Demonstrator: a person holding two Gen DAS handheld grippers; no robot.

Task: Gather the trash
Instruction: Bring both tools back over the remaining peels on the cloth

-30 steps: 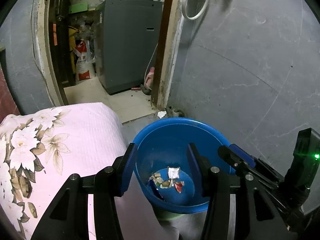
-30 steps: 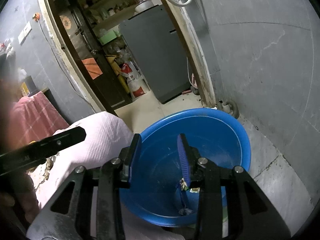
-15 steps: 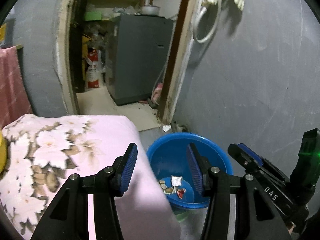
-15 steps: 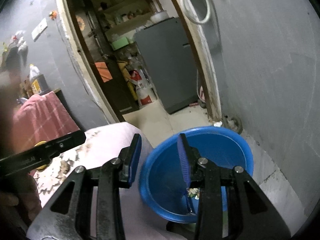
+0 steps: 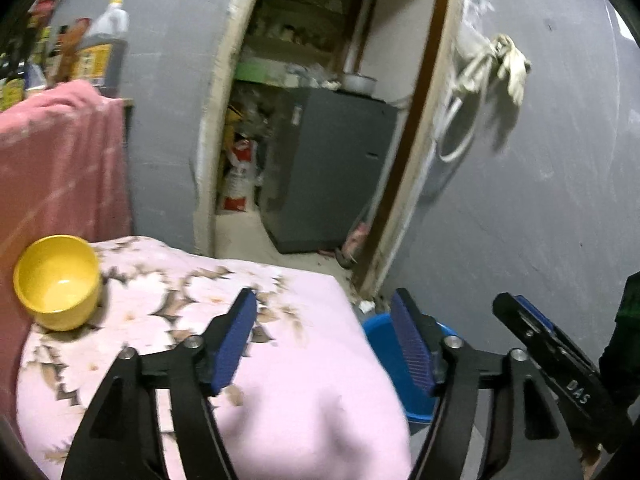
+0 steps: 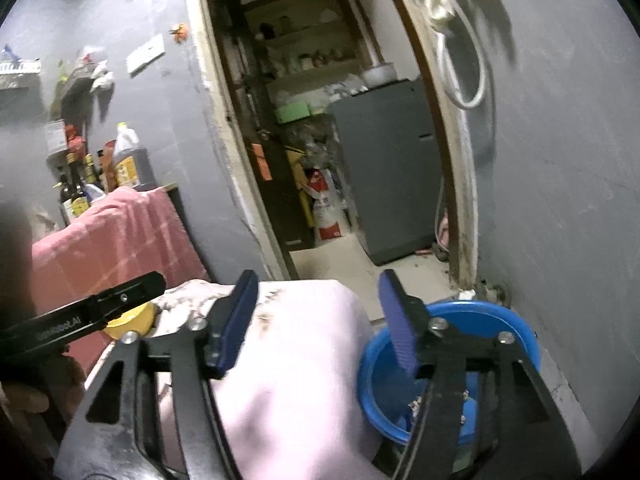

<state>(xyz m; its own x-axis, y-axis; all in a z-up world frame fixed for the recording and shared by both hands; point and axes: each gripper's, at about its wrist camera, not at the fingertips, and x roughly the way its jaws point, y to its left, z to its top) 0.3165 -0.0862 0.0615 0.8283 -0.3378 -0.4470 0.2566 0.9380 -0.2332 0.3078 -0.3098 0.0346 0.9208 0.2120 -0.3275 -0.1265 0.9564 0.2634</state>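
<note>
Trash bits (image 6: 416, 403) lie at the bottom of the round blue plastic tub (image 6: 480, 312) on the floor, beside the pink flowery cloth (image 5: 304, 312). Both the left gripper (image 5: 325, 342) and right gripper (image 6: 316, 318) are spread wide and hold nothing, so look over the cloth slowly for more scraps. Only the left view shows the whole small yellow bowl (image 5: 58, 280); only the right view shows the scraps.

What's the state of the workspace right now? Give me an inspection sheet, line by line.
Surface: pink floral cloth covers the table.
Job's things: blue basin on the floor beside the table, scraps of trash inside.
Clutter: yellow bowl on the cloth, looks empty.
Grippers: left gripper and right gripper both open, holding nothing.
Cables: white hose loop hangs on the wall.
Surroundings: grey appliance through the doorway; bottles behind a pink towel.
</note>
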